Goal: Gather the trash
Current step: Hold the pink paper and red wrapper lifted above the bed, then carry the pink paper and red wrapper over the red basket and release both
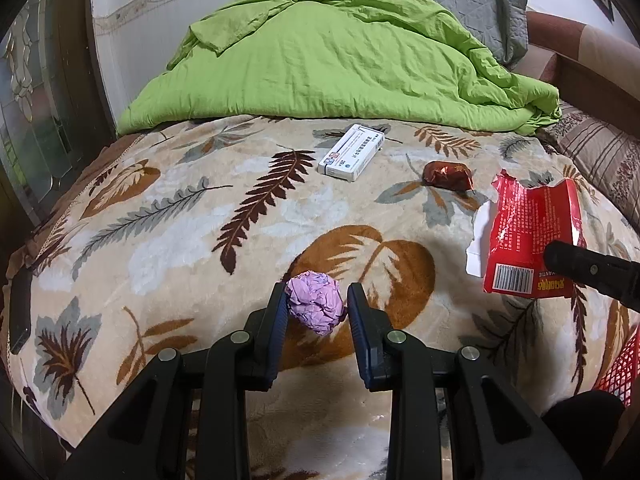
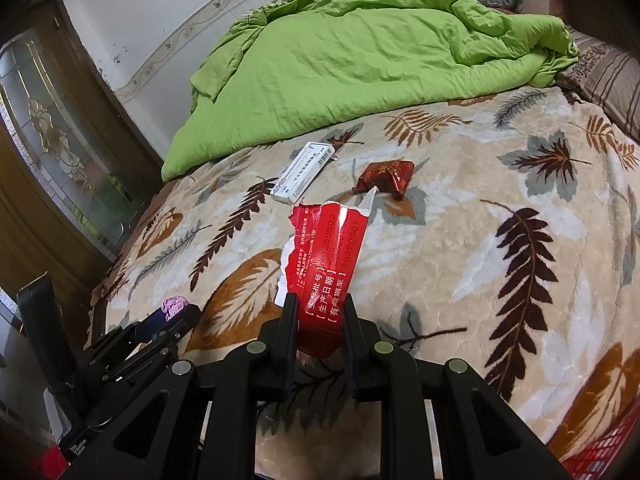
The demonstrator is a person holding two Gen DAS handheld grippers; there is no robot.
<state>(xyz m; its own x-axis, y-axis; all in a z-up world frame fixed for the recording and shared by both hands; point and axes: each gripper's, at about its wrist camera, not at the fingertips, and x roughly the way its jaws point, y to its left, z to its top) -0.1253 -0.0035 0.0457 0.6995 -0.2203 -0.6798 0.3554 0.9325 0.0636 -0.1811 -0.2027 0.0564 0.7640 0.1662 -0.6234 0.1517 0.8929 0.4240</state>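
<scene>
My left gripper [image 1: 317, 308] pinches the paper ball [image 1: 316, 302]; my right gripper [image 2: 320, 322] clamps the torn red box [image 2: 326, 264] at twelve o'clock, whose crushed card could slip free.

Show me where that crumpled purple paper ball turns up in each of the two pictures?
Left wrist view: the purple paper ball sits low centre, between the left gripper's jaws.
Right wrist view: the ball peeks out at lower left, mostly hidden behind the left gripper.
Shared landmark: the white box below the green quilt.
</scene>
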